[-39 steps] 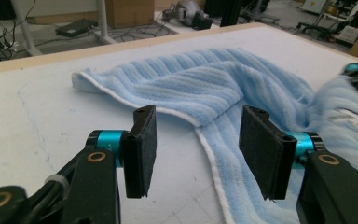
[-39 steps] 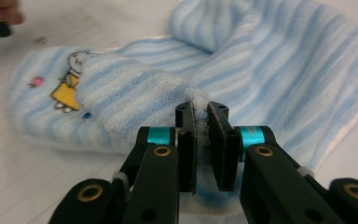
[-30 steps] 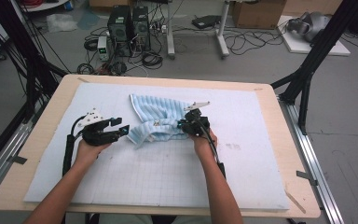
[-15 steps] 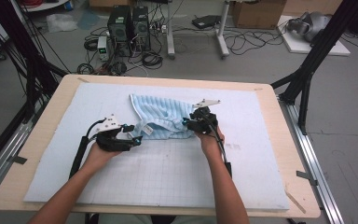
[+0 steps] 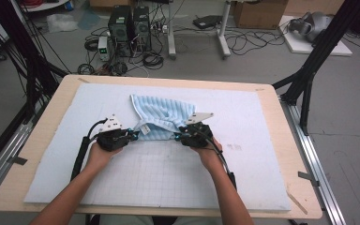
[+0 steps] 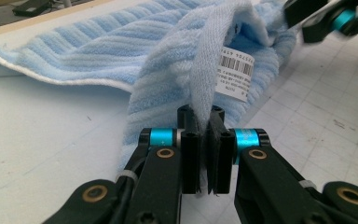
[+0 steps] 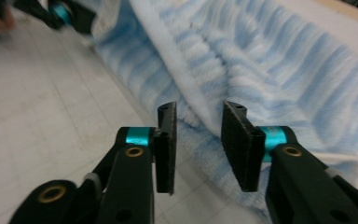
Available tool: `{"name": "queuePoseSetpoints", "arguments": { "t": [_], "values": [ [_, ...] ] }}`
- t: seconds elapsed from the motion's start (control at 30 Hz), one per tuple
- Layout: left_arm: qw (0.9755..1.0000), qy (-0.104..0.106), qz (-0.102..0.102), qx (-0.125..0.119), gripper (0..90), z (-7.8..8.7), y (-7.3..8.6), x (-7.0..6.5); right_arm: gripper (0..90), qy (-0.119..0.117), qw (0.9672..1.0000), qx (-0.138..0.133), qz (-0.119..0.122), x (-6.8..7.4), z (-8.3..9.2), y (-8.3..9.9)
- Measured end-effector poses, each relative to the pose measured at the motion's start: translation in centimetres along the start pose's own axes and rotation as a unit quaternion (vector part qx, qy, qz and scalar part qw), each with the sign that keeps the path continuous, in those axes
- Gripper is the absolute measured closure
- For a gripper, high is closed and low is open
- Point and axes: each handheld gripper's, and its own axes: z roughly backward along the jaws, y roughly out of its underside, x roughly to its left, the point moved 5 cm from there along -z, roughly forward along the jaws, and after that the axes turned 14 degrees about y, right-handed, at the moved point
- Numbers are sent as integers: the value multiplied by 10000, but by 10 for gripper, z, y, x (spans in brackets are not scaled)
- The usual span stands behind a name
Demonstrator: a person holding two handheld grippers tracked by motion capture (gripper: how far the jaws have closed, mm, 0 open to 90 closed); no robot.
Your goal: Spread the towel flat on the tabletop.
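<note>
Rumpled light-blue striped terry towel lies near the middle of the pale blue foam mat on the wooden table, not yet spread or folded. Left gripper is clamped on a raised fold of the towel's near edge, beside the white barcode label. Right gripper has its jaws parted around the towel's edge, unclosed, so judged early: one hold made, the second pending.

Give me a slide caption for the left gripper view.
Left tool pinches a fold of the blue striped towel beside its barcode label.
</note>
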Motion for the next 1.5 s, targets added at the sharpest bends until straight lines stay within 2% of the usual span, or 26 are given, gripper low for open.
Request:
{"name": "queuePoseSetpoints", "arguments": {
  "t": [0.07, 0.13, 0.27, 0.3, 0.33, 0.43, 0.5, 0.53, 0.67, 0.7, 0.8, 0.87, 1.0, 1.03, 1.1, 1.13, 1.17, 1.23, 1.3, 1.33, 1.37, 1.43, 1.47, 1.5],
  "values": [
    [10000, -3, -21, -10, 852, 1, 0, -1, 629, 218, 9996, 160, 104, 0, -10, 2],
    [10000, 51, 16, -50, 853, 1, -1, -1, 644, 312, 9992, 242, 95, -2, -18, 4],
    [9999, 99, 2, -76, 855, 2, -1, -2, 748, 326, 9987, 372, 131, -3, -24, 7],
    [9999, 105, 13, -106, 855, 2, -1, -3, 754, 314, 9987, 371, 140, -4, -24, 7],
    [9998, 123, 17, -128, 856, 2, -2, -3, 803, 330, 9988, 344, 149, -5, -22, 6],
    [9997, 134, 33, -200, 856, 3, -3, -4, 798, 427, 9986, 189, 245, -6, -17, 2],
    [9995, 168, 60, -267, 856, 4, -4, -4, 655, 409, 9989, 87, 203, -6, -17, 0],
    [9995, 162, 51, -268, 856, 4, -5, -5, 584, 277, 9995, 68, 104, -4, -19, -1],
    [9995, 170, 42, -265, 856, 3, -5, -5, 563, 311, 9992, 206, 151, -2, -27, 0],
    [9995, 175, 45, -268, 856, 4, -5, -5, 586, 378, 9988, 248, 168, -3, -30, 0],
    [9994, 175, 74, -287, 856, 4, -4, -5, 771, 538, 9980, 328, 65, -8, -31, 0],
    [9994, 167, 77, -279, 856, 5, -4, -4, 868, 625, 9971, 406, 163, -12, -30, 2],
    [9993, 184, 73, -320, 857, 6, -5, -4, 894, 686, 9971, 332, 69, -19, -24, 1],
    [9993, 181, 78, -323, 857, 6, -5, -4, 884, 676, 9973, 293, 69, -19, -22, 1],
    [9993, 172, 88, -332, 857, 6, -5, -4, 681, 583, 9981, 207, 78, -20, -21, 0],
    [9993, 168, 86, -335, 857, 7, -6, -4, 616, 457, 9987, 211, 2, -19, -22, 1],
    [9992, 167, 84, -340, 857, 7, -6, -4, 591, 393, 9989, 252, 11, -18, -25, 3],
    [9992, 159, 95, -345, 856, 7, -6, -4, 574, 504, 9975, 408, 281, -14, -30, 8],
    [9992, 153, 106, -345, 857, 7, -5, -4, 648, 589, 9971, 399, 288, -14, -32, 7],
    [9992, 160, 122, -346, 857, 7, -5, -3, 708, 595, 9969, 416, 303, -14, -33, 7],
    [9992, 149, 113, -344, 856, 8, -5, -3, 813, 569, 9970, 418, 307, -15, -32, 6],
    [9991, 154, 137, -365, 857, 8, -5, -2, 829, 564, 9971, 403, 310, -16, -31, 6],
    [9991, 150, 140, -382, 856, 8, -5, -2, 836, 515, 9978, 397, 164, -19, -27, 6],
    [9990, 159, 141, -388, 856, 8, -5, -3, 836, 515, 9978, 397, 164, -19, -27, 6]
  ]
}}
